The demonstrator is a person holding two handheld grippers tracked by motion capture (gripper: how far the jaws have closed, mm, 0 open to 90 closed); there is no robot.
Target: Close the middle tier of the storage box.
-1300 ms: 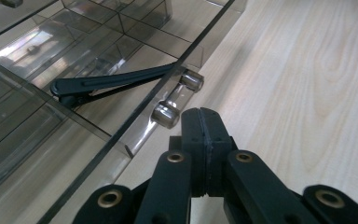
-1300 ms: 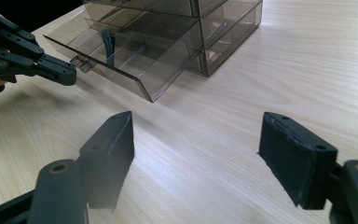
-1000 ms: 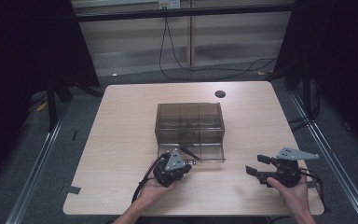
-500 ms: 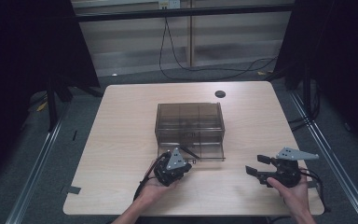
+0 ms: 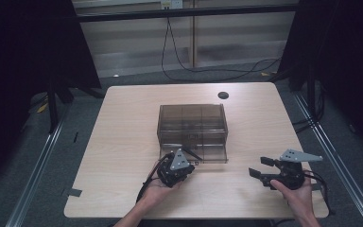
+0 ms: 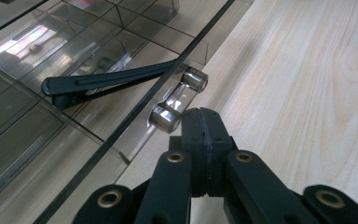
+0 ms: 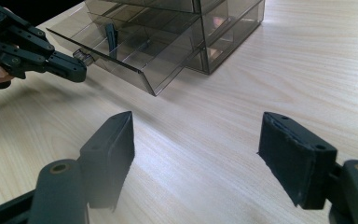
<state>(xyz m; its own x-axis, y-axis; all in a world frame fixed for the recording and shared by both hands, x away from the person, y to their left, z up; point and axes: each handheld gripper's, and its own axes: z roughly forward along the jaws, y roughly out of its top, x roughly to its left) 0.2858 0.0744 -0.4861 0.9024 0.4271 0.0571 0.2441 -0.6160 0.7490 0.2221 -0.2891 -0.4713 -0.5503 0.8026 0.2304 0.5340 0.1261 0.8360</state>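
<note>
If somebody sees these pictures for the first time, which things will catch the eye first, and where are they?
First, the smoky clear drawer box in the middle of the table, with its bottom drawer pulled out and a black clip lying inside. The left gripper, fingers together, is at the drawer's handle; the right gripper waits open nearby.

Both hand-held tools are black linkages with brass-coloured pivot pins. The left claw (image 6: 204, 140) has flat bars ending in rubber-lined pads. The right claw (image 7: 200, 154) carries thick, rough-edged black pads. Each bears a grey three-cornered plate (image 5: 295, 155) on top, and black cables (image 5: 144, 189) trail behind. The forearms are bare.
</note>
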